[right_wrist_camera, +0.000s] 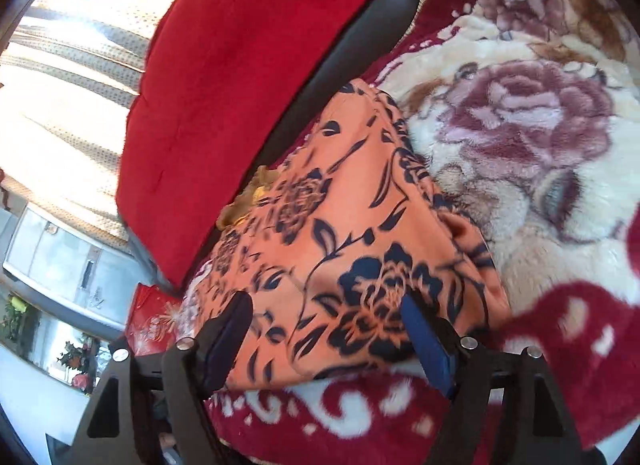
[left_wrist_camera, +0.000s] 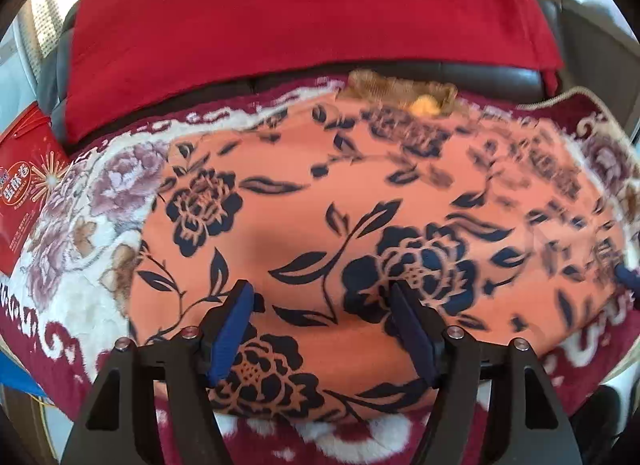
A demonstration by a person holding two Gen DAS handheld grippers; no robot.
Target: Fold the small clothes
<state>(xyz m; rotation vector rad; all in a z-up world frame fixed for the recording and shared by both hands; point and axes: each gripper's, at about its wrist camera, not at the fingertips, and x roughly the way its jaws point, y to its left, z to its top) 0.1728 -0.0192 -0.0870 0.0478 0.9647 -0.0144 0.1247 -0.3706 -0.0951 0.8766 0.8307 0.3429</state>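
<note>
The orange garment [left_wrist_camera: 320, 201] lay folded flat on the blanket [left_wrist_camera: 80, 225], seemingly near done, both grippers [left_wrist_camera: 320, 329] [right_wrist_camera: 324, 329] hovering with fingers spread, holding nothing.

red box [left_wrist_camera: 24, 201], gold Chinese characters, small print illegible

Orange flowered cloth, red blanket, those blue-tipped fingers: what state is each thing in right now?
Orange cloth with dark blue flower print: spread flat on the plush blanket, ungripped.
Plush cream and maroon floral blanket: laid out under the cloth.
Red fleece blanket: draped over the dark sofa back.
Small brown fabric piece: peeking out beyond the cloth's far edge.
Left gripper: fingers open, empty.
Right gripper: fingers open, empty.
</note>
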